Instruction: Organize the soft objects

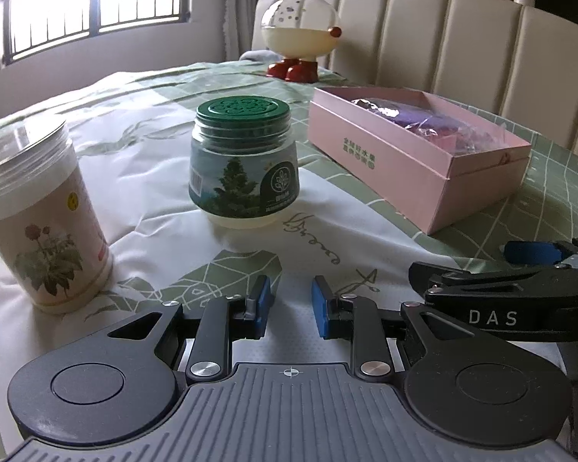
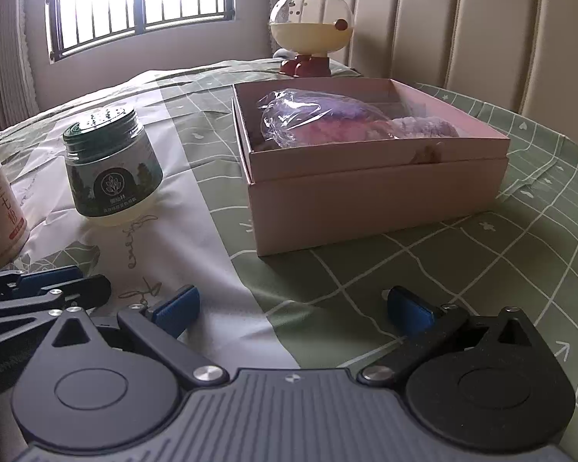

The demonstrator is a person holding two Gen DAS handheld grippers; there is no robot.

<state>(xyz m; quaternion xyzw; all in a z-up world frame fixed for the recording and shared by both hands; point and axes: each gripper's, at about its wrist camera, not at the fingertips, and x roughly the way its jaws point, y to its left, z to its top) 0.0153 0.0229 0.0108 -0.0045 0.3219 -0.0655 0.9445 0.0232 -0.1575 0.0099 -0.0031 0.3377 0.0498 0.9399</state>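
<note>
A pink open box [image 2: 377, 192] stands on the table and holds soft purple and pink items in clear plastic wrap [image 2: 327, 121]. In the left wrist view the box [image 1: 412, 161] is at the right, with the wrapped items [image 1: 416, 117] inside. My left gripper [image 1: 291, 304] is open and empty, low over the cloth in front of a green-lidded jar [image 1: 242, 161]. My right gripper [image 2: 291, 308] is wide open and empty, just in front of the box. The right gripper also shows in the left wrist view [image 1: 520, 288], at the right edge.
A tall floral canister [image 1: 38, 223] stands at the left. The green-lidded jar [image 2: 110, 169] is left of the box. A round toy figure with red feet [image 2: 312, 27] stands at the far table edge. A cream padded seat back [image 2: 462, 27] stands behind. A green patterned cloth [image 2: 443, 269] covers the table.
</note>
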